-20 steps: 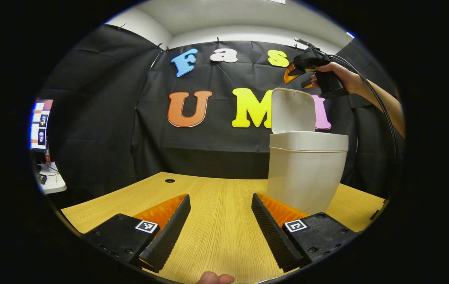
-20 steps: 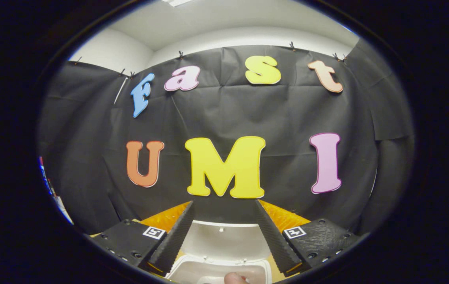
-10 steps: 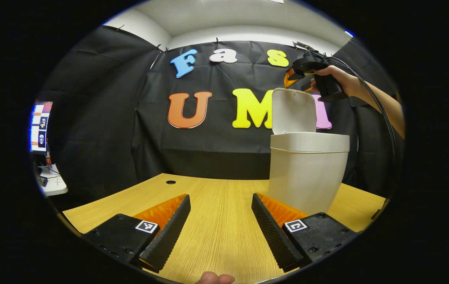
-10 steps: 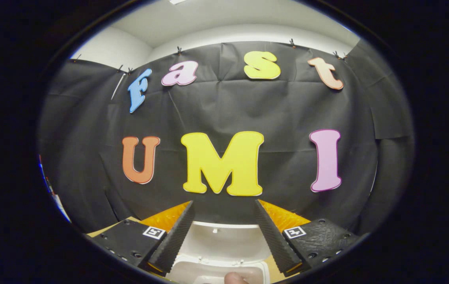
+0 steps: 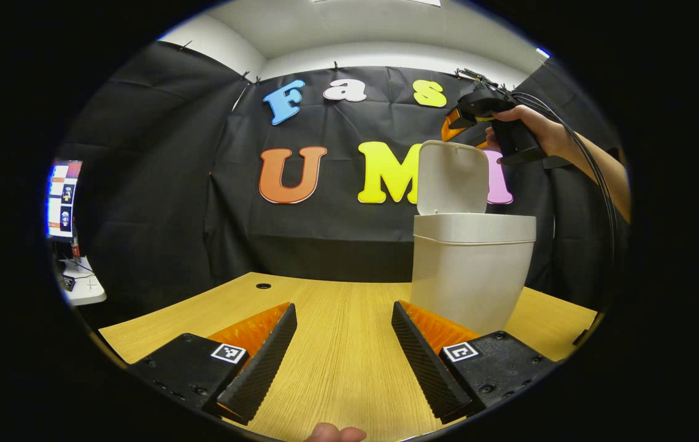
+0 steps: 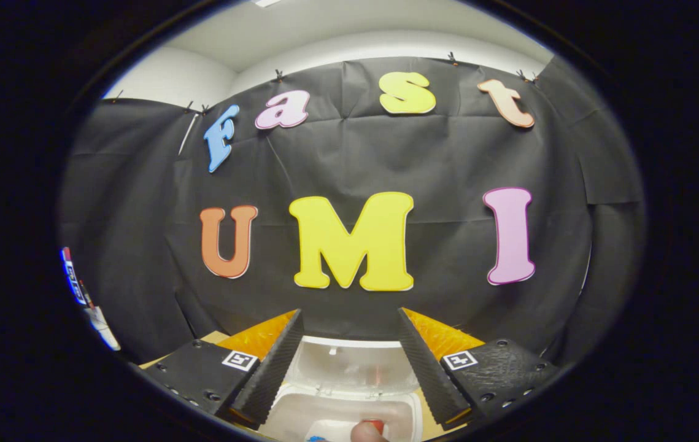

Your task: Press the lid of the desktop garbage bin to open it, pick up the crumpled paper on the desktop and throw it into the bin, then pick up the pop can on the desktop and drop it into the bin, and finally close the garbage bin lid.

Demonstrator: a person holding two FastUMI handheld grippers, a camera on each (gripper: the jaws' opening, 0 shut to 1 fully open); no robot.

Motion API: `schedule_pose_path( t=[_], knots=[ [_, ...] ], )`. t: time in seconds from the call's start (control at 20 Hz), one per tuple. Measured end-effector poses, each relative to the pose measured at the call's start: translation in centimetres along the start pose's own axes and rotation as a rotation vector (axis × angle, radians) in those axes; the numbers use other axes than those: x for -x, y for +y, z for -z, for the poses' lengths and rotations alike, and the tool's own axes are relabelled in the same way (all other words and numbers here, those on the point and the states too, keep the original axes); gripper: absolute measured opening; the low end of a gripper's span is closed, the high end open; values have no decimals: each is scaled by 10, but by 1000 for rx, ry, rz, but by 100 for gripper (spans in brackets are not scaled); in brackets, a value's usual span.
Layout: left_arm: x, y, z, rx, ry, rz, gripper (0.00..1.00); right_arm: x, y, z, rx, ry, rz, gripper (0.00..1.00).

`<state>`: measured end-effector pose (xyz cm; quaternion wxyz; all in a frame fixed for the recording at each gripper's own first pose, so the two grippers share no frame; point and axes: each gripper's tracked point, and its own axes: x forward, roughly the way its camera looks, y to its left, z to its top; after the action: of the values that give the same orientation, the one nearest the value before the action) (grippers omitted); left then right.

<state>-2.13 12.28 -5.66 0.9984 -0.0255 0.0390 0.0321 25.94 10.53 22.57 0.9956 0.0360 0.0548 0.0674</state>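
Bin (image 5: 471, 270) sits at 3 o'clock in the left gripper view, on the wood desk (image 5: 337, 344), lid (image 5: 452, 178) hinged up and standing near vertical. Right gripper (image 5: 464, 123) is held by a hand (image 5: 533, 132) just above and behind the lid's top edge, around 1 o'clock; in its own view the fingers are spread with nothing between them, lid underside (image 6: 352, 365) and the bin's open mouth (image 6: 340, 417) below at 6 o'clock. Something red and a bit of blue show inside the mouth near the bottom edge; likely the can is already in, but too little is visible to confirm, and I can't make out the paper. Left gripper (image 5: 343, 344) is parked low over the desk, fingers apart, empty, just beside the bin base. Judging from that, the step in hand is closing the lid. To do it well: come over the lid's top edge from behind, push forward and down with one finger flat on the panel, follow the hinge arc, press until it latches. Don't shove sideways, the bin looks light and could slide or tip.
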Motion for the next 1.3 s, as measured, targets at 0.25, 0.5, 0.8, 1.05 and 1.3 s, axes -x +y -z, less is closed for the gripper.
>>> schedule_pose_path(
  t=[0.25, 0.5, 0.8, 1.05, 1.3],
  knots=[
    [6, -17, -4, -28, -13, 23, 100, 30, 5, 15, -6, 7, -38, 93],
    [15, -26, -1, -32, -3, 32, 100, 54, 6, 36, -10, 15, -64, 93],
    [21, -30, -5, -49, -16, 31, 100, 78, 8, 67, -12, 19, -75, 93],
    [21, -36, -1, -69, -19, 31, 100, 95, 10, 106, 4, 26, -77, 93],
    [19, -40, 4, -84, -10, 41, 100, 105, 5, 142, -2, 4, -37, 94]
  ],
)
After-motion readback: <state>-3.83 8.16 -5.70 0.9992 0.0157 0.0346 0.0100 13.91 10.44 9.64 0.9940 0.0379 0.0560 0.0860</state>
